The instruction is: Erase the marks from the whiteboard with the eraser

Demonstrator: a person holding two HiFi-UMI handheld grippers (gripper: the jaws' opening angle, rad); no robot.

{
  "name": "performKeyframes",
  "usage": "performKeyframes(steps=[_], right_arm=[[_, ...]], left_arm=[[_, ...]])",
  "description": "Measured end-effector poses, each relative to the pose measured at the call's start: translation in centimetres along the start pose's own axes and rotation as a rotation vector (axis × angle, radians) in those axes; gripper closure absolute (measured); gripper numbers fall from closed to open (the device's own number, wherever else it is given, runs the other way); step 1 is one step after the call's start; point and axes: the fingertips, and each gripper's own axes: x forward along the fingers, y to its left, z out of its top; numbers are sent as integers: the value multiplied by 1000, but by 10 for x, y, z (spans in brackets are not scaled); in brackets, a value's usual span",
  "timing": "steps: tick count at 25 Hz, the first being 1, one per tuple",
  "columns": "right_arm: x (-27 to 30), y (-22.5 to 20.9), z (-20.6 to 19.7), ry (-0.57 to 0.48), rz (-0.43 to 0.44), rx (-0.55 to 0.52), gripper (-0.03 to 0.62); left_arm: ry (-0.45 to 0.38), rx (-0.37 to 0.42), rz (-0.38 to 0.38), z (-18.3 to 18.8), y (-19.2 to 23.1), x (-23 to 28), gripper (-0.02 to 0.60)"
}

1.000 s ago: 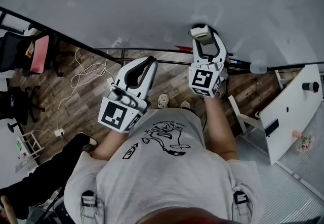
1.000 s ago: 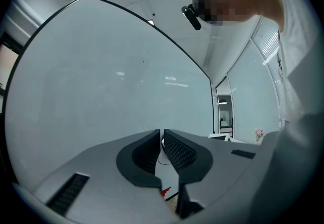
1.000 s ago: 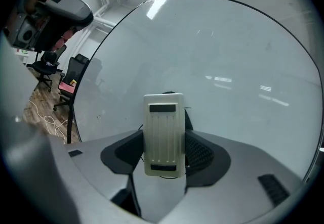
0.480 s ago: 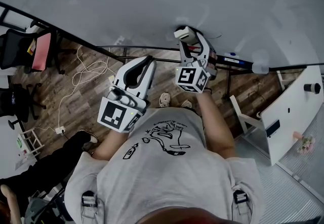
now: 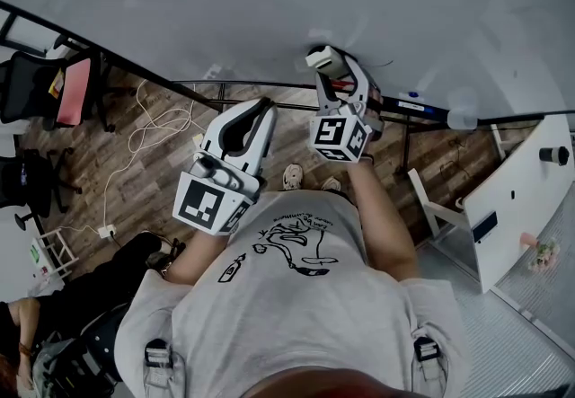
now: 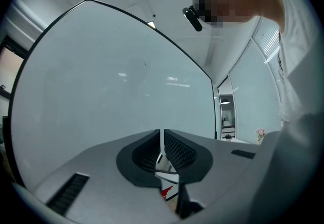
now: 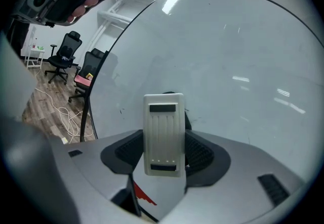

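Observation:
The whiteboard (image 5: 269, 1) fills the top of the head view and looks blank; its surface (image 7: 228, 51) also fills the right gripper view, with a faint smudge near its left edge. My right gripper (image 5: 331, 64) is shut on the white ribbed eraser (image 7: 163, 132), whose far end (image 5: 321, 56) is at the board's lower edge. My left gripper (image 5: 254, 115) hangs lower and to the left, away from the board, its jaws closed together with nothing between them (image 6: 162, 147). The whiteboard (image 6: 101, 81) shows plain in the left gripper view too.
A marker tray (image 5: 422, 109) with pens runs along the board's bottom. Office chairs (image 5: 54, 91) and a white cable (image 5: 153, 131) lie on the wood floor at left. A white table (image 5: 521, 190) stands at right. A person (image 5: 54, 333) sits at lower left.
My right gripper with the eraser moved left and slightly up along the board's lower edge, then nearly stopped. The left gripper stayed put. The seated person at lower left shifted.

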Motion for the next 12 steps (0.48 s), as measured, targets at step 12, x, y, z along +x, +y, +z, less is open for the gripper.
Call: performKeyframes(steps=[12], right_arm=[[-20,-52,-11,-16,-60,98,339]], left_arm=[[2,1,-19,0,-3,8,543]])
